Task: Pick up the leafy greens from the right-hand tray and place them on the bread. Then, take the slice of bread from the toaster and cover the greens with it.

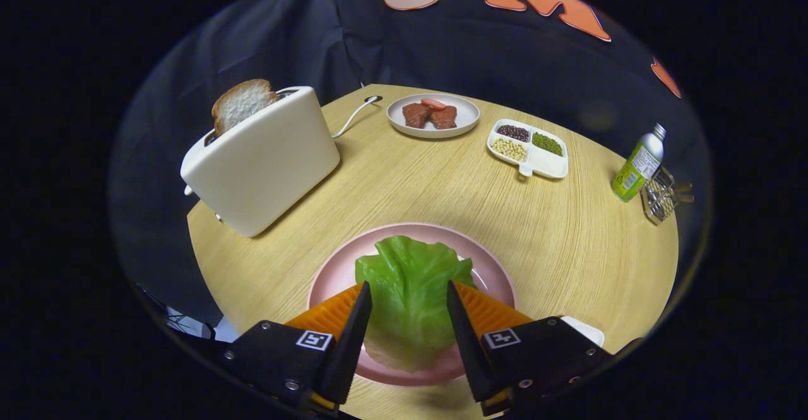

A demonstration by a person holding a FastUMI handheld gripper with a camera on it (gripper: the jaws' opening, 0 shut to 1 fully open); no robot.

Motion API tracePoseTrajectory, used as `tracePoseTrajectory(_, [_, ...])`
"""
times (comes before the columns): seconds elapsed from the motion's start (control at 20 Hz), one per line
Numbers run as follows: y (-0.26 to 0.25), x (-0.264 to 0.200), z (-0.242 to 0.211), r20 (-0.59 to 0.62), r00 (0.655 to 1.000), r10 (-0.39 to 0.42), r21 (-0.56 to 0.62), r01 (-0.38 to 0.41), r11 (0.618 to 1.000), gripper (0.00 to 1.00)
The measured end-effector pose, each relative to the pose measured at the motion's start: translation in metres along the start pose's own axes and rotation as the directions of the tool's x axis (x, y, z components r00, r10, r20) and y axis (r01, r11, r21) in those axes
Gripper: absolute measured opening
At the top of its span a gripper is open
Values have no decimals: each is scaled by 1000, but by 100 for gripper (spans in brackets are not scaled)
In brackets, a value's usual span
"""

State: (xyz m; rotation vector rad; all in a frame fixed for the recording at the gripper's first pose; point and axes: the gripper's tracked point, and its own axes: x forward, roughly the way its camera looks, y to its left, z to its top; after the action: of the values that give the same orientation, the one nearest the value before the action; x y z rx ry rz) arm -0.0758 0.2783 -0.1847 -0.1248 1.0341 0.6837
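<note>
A green lettuce leaf lies on the pink plate near the table's front edge, covering what sits beneath it. My gripper is open, one finger on each side of the leaf, low over the plate. I cannot see both fingers pressing on the leaf. Beyond the plate to the left stands a cream toaster with a slice of bread sticking up out of its slot. A corner of a white tray shows just right of the right finger.
At the back of the round wooden table sit a plate with meat pieces and a divided white dish of beans. A green bottle and a small wire basket stand by the right edge. The toaster's cord runs behind it.
</note>
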Motion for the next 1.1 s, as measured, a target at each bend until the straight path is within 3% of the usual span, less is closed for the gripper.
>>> tracePoseTrajectory(0.15, [6,-4,26,45,999,-7,-35,9,999,78])
tracePoseTrajectory(0.4, [44,-11,78,89,993,82,-16,-81,997,88])
tracePoseTrajectory(0.85, [126,-28,175,101,972,212,24,-215,976,89])
tracePoseTrajectory(1.1, [174,-19,208,50,961,271,69,-274,959,89])
